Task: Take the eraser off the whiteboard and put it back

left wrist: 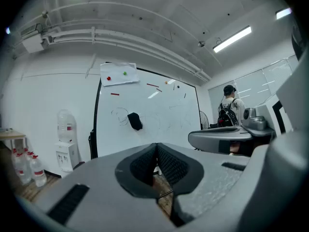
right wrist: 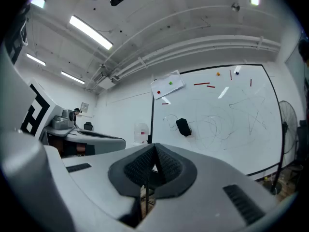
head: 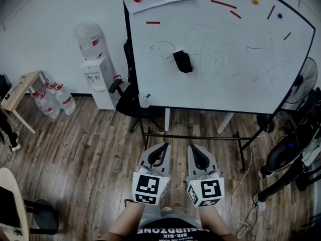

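Observation:
A black eraser point(head: 182, 61) clings to the whiteboard point(head: 235, 79), left of centre among faint scribbles. It also shows as a dark block in the left gripper view point(left wrist: 134, 121) and the right gripper view point(right wrist: 183, 127). Both grippers are held low and close to the person's body, well short of the board. My left gripper point(head: 160, 152) is shut with nothing between its jaws, tips meeting point(left wrist: 156, 145). My right gripper point(head: 197, 153) is shut and empty too, its tips closed together point(right wrist: 154, 146).
A water dispenser point(head: 98, 69) stands left of the board, with bottles point(head: 55, 98) and a small table point(head: 17, 92) further left. A black chair point(head: 131, 102) sits by the board's left leg. A fan point(head: 303, 79) and dark equipment point(head: 293, 149) stand on the right. A person point(left wrist: 229, 111) stands far off.

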Demonstrator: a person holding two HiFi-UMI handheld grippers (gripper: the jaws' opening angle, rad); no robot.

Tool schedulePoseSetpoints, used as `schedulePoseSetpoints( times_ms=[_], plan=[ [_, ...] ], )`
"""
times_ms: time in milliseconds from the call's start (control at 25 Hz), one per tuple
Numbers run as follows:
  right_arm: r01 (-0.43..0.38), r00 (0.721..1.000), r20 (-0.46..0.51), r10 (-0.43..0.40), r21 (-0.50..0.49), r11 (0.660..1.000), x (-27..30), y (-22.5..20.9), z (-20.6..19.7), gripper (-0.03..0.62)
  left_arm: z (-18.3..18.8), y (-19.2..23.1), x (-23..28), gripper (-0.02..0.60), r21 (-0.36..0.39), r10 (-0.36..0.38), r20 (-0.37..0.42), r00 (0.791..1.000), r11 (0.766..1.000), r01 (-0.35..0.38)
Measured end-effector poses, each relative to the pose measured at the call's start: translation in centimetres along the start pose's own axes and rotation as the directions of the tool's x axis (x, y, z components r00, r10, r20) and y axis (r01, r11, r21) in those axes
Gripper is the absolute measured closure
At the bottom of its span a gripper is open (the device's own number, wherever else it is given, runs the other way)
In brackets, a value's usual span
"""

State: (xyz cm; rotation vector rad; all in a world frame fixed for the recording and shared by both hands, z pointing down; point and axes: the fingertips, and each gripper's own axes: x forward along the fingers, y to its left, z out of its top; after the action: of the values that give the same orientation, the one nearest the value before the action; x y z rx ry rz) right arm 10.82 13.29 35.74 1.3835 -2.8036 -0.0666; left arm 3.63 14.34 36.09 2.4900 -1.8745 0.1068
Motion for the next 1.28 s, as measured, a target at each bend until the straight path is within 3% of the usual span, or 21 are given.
schedulePoseSetpoints(
  times_ms=[640,960,1280],
  plan=[
    [0.014,0.999,0.043,-0.014,-0.010,1.000,6.5,-3.2,1.3,0.592,1.2,3.7,7.1,0.574,0.008,-0.048,0.023,0.999,0.999,0.048],
    [0.015,0.994,0.112,-0.010,-0.041,0.999,11.5,-5.5,4.1,0.407,0.9,6.8,12.2,0.574,0.039,-0.060,0.008,0.998,0.997,0.059],
    [0.068,0.989,0.139,-0.053,-0.103,0.992,16.7,-7.4,5.4,0.350,0.4,10.6,16.6,0.574,0.039,-0.072,-0.006,0.997,0.997,0.072]
  ],
)
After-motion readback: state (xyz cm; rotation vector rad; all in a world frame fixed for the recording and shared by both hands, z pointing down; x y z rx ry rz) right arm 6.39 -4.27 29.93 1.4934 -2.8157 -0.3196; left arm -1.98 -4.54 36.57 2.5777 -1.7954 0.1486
